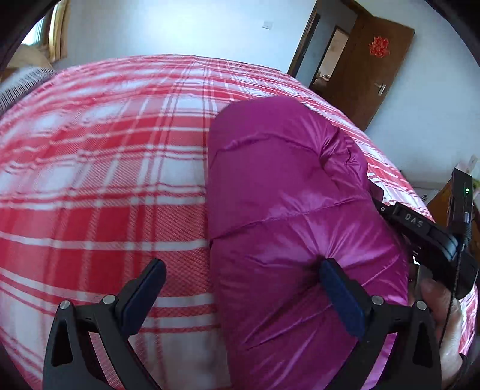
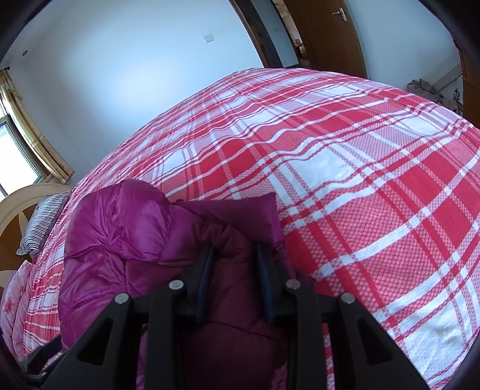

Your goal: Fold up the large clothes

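Pink puffy coat (image 1: 294, 210) lies long on the bed (image 1: 105, 180); right gripper (image 2: 235, 288) pinches its far fold; left gripper (image 1: 243, 297), wide open, holds nothing, one finger touching the coat's near side.

A: Non-task items, from my left camera?

B: Red-and-white plaid bedspread (image 1: 105, 168) covering the bed. Brown wooden door (image 1: 375, 69) standing open, red paper ornament (image 1: 379, 46) on it, metal handle (image 1: 381, 88) below. White wall switch (image 1: 267, 25)

A: And my right?

B: Striped pillow (image 2: 42, 222) by a cream headboard (image 2: 21, 204). Pink floral bedding (image 2: 13, 303) near it. Yellowish curtain (image 2: 33, 135) beside a window (image 2: 13, 156). Crumpled grey-brown cloth (image 2: 424, 88) past the far bed edge
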The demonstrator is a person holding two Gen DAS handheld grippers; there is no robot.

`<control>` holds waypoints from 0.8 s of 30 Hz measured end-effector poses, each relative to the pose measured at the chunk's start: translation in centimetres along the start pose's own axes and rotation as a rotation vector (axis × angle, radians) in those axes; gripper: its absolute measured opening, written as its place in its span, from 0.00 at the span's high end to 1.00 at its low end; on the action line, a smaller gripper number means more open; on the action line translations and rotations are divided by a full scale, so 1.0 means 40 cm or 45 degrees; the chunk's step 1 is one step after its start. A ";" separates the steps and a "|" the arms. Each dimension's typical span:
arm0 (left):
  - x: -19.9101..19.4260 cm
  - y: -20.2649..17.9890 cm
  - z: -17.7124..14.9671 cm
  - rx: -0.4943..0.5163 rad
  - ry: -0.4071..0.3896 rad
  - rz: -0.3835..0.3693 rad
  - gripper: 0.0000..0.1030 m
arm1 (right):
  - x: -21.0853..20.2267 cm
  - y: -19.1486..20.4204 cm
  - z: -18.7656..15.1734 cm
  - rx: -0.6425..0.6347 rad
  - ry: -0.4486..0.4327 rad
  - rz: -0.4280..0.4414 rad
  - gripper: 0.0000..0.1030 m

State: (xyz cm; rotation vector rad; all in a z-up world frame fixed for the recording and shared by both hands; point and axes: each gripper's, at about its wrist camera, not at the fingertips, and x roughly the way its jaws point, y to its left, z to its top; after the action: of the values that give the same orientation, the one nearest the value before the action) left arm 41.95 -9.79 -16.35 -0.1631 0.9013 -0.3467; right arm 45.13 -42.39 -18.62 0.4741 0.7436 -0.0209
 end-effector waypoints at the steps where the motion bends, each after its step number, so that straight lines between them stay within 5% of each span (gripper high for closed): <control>1: 0.006 0.001 -0.002 0.001 -0.016 -0.012 0.01 | -0.001 -0.001 0.000 0.004 0.000 0.005 0.71; 9: 0.013 -0.017 -0.009 0.057 -0.043 0.043 0.01 | -0.016 -0.019 0.000 0.065 -0.013 0.088 0.67; 12: 0.013 -0.014 -0.012 0.053 -0.047 0.037 0.01 | -0.048 -0.018 -0.001 0.060 -0.060 0.062 0.43; 13: 0.014 -0.012 -0.011 0.046 -0.046 0.028 0.01 | -0.062 -0.025 -0.003 0.073 -0.081 0.058 0.24; 14: 0.014 -0.010 -0.011 0.040 -0.045 0.018 0.01 | -0.084 -0.040 -0.007 0.105 -0.113 0.078 0.21; 19: 0.012 0.021 -0.008 -0.032 -0.038 -0.092 0.01 | -0.074 -0.082 0.003 0.094 0.002 0.169 0.31; 24: 0.011 0.013 -0.008 -0.027 -0.042 -0.097 0.01 | -0.047 -0.061 0.009 -0.017 0.063 0.169 0.34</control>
State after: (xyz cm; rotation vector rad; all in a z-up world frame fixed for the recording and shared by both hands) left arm 42.06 -9.48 -17.00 -0.2225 0.8676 -0.4044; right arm 43.52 -45.00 -18.17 0.5119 0.7592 0.1203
